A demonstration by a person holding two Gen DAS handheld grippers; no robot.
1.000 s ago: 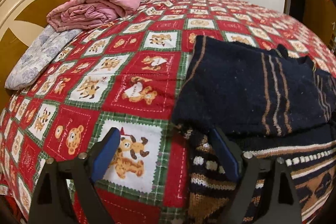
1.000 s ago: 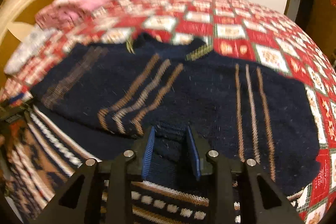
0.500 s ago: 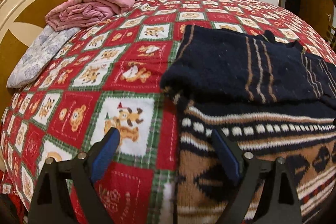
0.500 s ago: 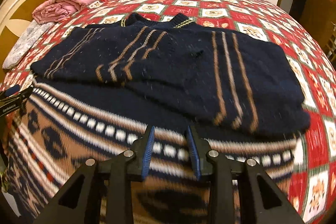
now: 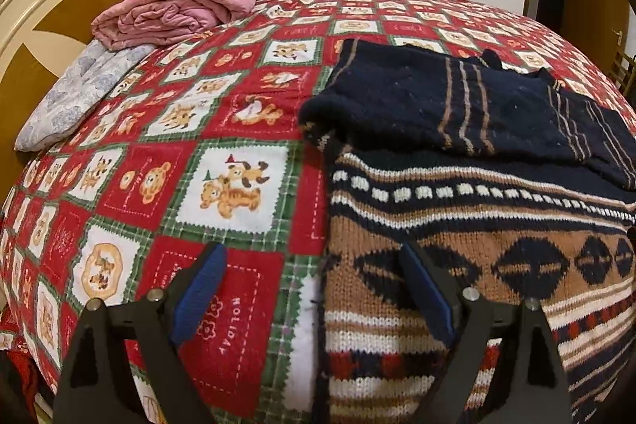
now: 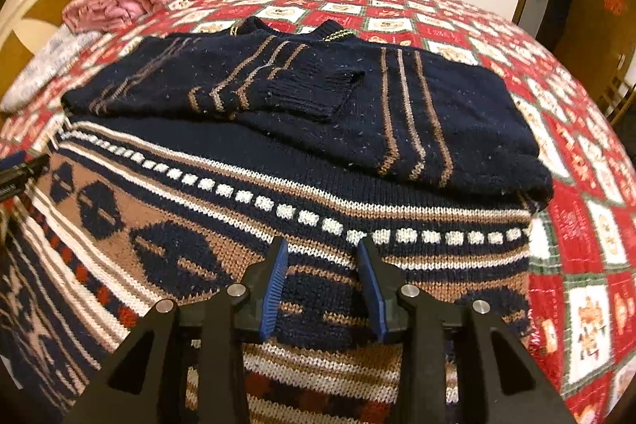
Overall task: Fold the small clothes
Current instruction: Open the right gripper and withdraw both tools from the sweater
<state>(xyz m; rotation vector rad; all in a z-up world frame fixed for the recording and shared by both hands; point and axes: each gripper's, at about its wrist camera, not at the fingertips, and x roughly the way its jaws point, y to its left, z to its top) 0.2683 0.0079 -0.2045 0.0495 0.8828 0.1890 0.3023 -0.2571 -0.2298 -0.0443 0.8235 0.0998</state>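
sweater (image 6: 254, 225) flat on the bed (image 5: 222, 181), by its near edge | near: left gripper (image 5: 314, 289) wide apart, empty, over sweater's side; right gripper (image 6: 322, 285) opening, empty | far: both sleeves (image 6: 278, 82) folded in | left: fold bottom up

The sweater (image 6: 302, 161) is thick, coarse wool knit, matt and flecked with lint. Under it the bedspread (image 5: 222, 153) looks like smooth printed cotton. The pink quilt (image 5: 179, 10) is soft, faintly shiny cloth. The headboard (image 5: 35, 26) is glossy painted wood. Both grippers are matt black plastic with ribbed blue rubber pads (image 6: 274, 289) and bright metal screws (image 6: 409, 291).
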